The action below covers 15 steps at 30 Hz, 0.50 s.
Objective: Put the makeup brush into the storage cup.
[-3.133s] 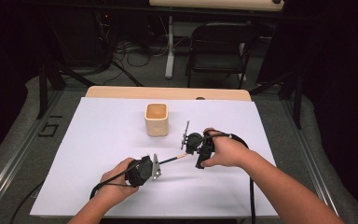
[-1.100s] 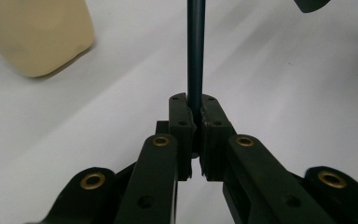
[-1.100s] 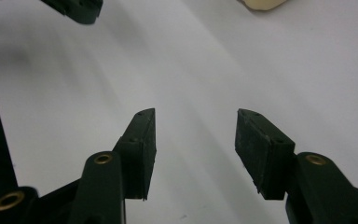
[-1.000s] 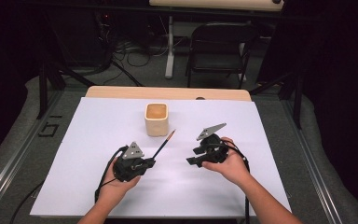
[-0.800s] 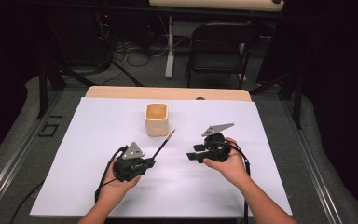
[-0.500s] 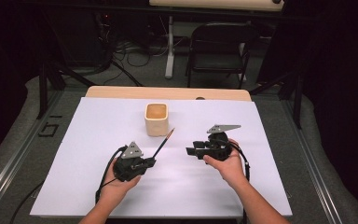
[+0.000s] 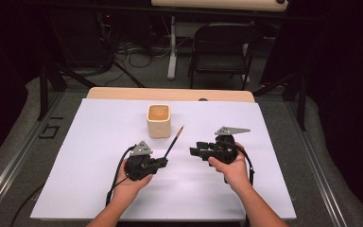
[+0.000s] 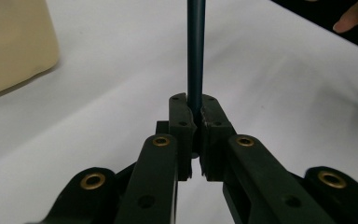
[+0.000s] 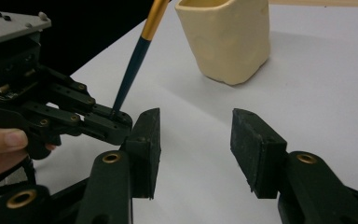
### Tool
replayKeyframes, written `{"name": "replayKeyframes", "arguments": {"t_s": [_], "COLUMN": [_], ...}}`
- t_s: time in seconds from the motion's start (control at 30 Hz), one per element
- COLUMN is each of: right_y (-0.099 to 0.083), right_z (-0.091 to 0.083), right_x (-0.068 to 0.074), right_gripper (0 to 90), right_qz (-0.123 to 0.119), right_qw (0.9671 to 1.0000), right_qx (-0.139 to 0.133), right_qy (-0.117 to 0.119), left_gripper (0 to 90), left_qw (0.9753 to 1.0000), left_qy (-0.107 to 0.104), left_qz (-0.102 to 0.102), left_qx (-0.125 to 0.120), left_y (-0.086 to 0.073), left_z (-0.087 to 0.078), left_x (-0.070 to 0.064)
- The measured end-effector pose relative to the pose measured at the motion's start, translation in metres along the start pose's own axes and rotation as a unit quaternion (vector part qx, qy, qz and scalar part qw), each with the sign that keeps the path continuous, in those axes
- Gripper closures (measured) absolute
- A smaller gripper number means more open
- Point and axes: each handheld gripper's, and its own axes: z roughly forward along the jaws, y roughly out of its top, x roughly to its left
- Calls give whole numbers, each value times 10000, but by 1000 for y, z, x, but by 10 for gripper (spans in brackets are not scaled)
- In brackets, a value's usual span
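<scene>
- High view: the left gripper [image 7: 159, 162] is clamped on the lower end of a pencil [image 7: 174, 141], which slants up and away toward the cream cup [image 7: 159, 121]; its tip is near the cup's right side but apart from it. The right gripper [image 7: 194, 151] sits to the right of the pencil, empty. I judge the step to be carrying the pencil to the cup, and the next move calls for lifting it over the rim and tipping it in
- Left gripper view: the jaws are closed on the dark pencil shaft [image 8: 196, 51], which runs straight ahead; the cup [image 8: 14, 42] stands off to the left on the white table [image 8: 284, 88], so the hand would have to swing that way
- Right gripper view: the jaws stand wide apart with nothing between them; the left gripper [image 9: 116, 122], pencil [image 9: 135, 60] and cup [image 9: 226, 37] lie ahead. Nothing blocks the way to the cup; beyond the table stands a folding chair [image 7: 222, 47]
</scene>
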Motion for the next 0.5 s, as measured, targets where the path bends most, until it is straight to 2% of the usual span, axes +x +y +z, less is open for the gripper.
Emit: {"name": "replayKeyframes", "arguments": {"t_s": [0.17,0.5], "right_y": [0,1], "right_z": [-2,-2], "right_x": [-1,1], "right_gripper": [528,529], "right_qz": [110,209], "right_qw": [9998,9991], "right_qx": [-153,-350], "right_qy": [57,155], "left_gripper": [857,857], "left_qw": [9998,9995], "left_qy": [-97,-198], "left_qz": [-126,-143], "left_qx": [-99,-193], "left_y": [2,4], "left_z": [11,20], "left_x": [-5,-9]}}
